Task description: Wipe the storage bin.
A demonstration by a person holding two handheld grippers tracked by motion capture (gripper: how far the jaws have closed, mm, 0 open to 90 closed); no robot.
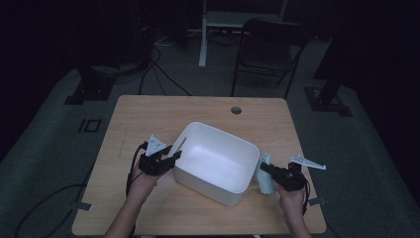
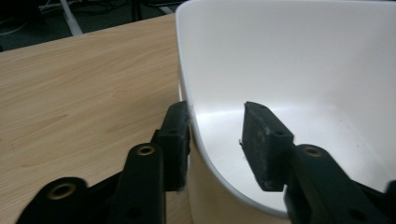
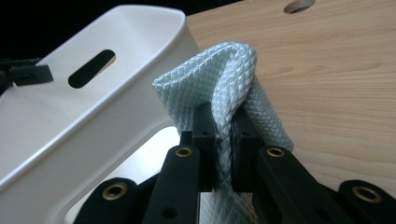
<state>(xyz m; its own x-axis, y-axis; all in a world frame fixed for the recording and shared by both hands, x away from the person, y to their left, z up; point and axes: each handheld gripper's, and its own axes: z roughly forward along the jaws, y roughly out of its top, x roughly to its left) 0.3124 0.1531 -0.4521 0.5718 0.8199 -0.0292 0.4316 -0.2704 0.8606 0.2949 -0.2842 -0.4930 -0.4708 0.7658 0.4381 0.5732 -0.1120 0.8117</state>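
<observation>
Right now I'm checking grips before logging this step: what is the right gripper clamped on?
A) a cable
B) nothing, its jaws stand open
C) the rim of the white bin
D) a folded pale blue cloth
D: in the right gripper view, the right gripper has its jaws closed tight on the folded pale blue cloth, beside the white bin.

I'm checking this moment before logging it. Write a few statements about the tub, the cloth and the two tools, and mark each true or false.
1. The right tool is shut on the pale blue cloth. True.
2. The cloth lies inside the white tub. False: it is outside, beside the tub's right end.
3. The left tool straddles the tub's rim, one jaw inside, one outside. True.
4. The left tool clamps the rim tightly. False: the inner jaw stands clear of the wall.
5. The wooden table has a round hole. True.
</observation>
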